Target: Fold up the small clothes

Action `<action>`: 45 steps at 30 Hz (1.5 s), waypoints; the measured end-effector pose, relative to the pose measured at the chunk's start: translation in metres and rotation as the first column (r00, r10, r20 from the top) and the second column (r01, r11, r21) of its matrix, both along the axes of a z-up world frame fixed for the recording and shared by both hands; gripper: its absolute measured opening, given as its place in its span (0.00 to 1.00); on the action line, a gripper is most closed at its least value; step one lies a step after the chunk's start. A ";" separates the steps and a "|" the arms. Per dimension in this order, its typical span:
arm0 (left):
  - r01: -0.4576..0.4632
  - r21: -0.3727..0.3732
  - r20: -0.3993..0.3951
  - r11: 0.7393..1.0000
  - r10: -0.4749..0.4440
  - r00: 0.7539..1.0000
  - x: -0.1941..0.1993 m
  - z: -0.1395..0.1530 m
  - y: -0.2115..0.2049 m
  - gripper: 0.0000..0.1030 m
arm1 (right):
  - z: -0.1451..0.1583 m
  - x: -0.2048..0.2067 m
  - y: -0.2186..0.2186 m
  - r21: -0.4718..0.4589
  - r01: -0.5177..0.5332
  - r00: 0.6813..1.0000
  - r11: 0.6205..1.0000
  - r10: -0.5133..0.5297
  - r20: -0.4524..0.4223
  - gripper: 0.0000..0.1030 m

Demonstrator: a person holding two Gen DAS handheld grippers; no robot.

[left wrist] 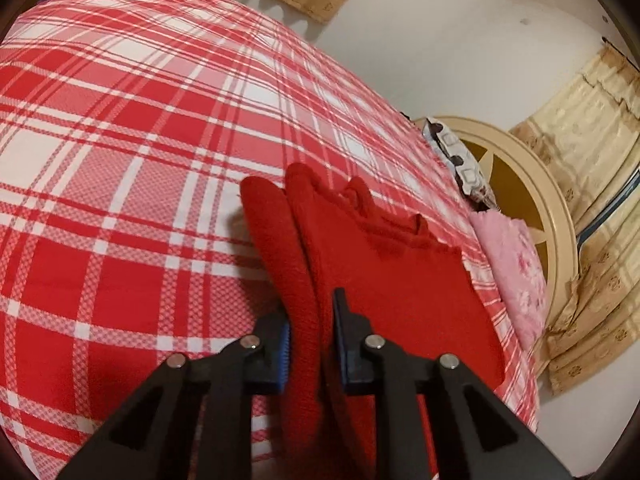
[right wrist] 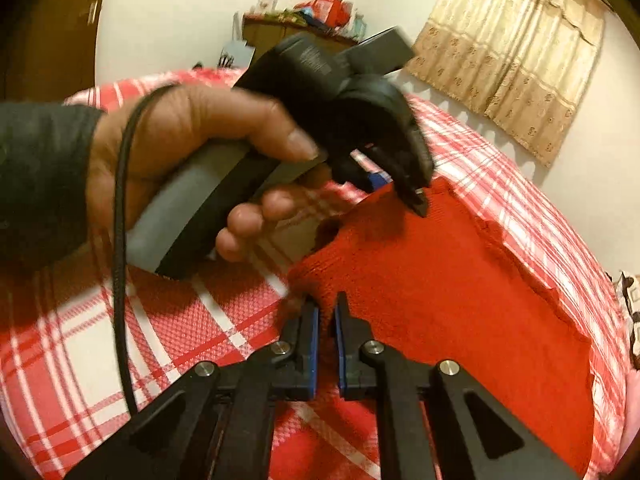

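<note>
A red knitted garment (left wrist: 404, 276) lies on the red and white plaid bedsheet (left wrist: 120, 160), one sleeve (left wrist: 272, 236) stretched along its left side. My left gripper (left wrist: 313, 332) is shut on a raised fold of the garment where the sleeve meets the body. In the right wrist view a hand (right wrist: 188, 140) holds that left gripper (right wrist: 404, 190) down on the far edge of the garment (right wrist: 448, 280). My right gripper (right wrist: 326, 312) is shut on the near left corner of the red knit, and cloth shows between its blue pads (right wrist: 314, 332).
At the bed's right end are a pink floral pillow (left wrist: 516, 268), a dark patterned pillow (left wrist: 460, 160) and a cream and gold headboard (left wrist: 524, 200). Beige curtains (right wrist: 516, 48) hang on the wall. A cluttered wooden cabinet (right wrist: 280, 32) stands behind the bed. A black cable (right wrist: 120, 240) hangs from the hand.
</note>
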State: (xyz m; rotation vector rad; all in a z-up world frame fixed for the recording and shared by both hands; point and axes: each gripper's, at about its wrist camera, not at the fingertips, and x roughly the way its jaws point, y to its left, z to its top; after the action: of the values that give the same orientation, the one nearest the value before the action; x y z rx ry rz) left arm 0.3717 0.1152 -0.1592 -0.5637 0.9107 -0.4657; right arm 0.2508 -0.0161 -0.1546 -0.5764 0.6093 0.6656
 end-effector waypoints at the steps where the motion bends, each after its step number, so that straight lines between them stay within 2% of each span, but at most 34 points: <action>1: -0.002 -0.011 -0.004 1.000 0.002 1.000 -0.001 0.001 0.000 0.18 | 0.003 -0.001 -0.006 0.016 0.004 1.000 1.000 -0.004 0.004 0.06; 7: -0.014 -0.096 -0.012 0.995 0.013 1.000 -0.001 0.016 -0.003 0.18 | 0.013 -0.004 -0.037 0.063 0.040 0.999 0.997 -0.041 0.009 0.06; 15: 0.032 -0.125 0.056 0.992 -0.025 0.998 0.001 0.045 -0.041 0.18 | 0.023 -0.003 -0.083 0.134 0.114 0.993 0.984 -0.117 0.012 0.06; 21: 0.064 -0.088 0.111 0.994 -0.054 0.992 0.004 0.062 -0.074 0.18 | 0.029 -0.003 -0.111 0.186 0.161 0.986 0.969 -0.167 0.020 0.06; 27: 0.076 -0.107 0.116 0.991 -0.064 0.991 0.006 0.068 -0.089 0.18 | 0.039 -0.006 -0.143 0.238 0.206 0.978 0.949 -0.210 -0.010 0.06; 34: 0.115 -0.111 0.139 0.987 -0.100 0.985 0.010 0.083 -0.127 0.16 | 0.052 -0.012 -0.171 0.289 0.248 0.968 0.925 -0.250 -0.029 0.06; 45: 0.216 -0.101 0.105 0.971 -0.205 0.973 0.020 0.072 -0.196 0.15 | 0.056 -0.012 -0.229 0.332 0.341 0.939 0.879 -0.335 -0.076 0.06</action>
State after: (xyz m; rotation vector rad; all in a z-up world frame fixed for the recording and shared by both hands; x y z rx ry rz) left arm 0.3922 -0.0807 -0.0867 -0.5444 0.8613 -0.7336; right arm 0.2385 -0.2452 -0.0985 -0.1313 0.5758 0.4290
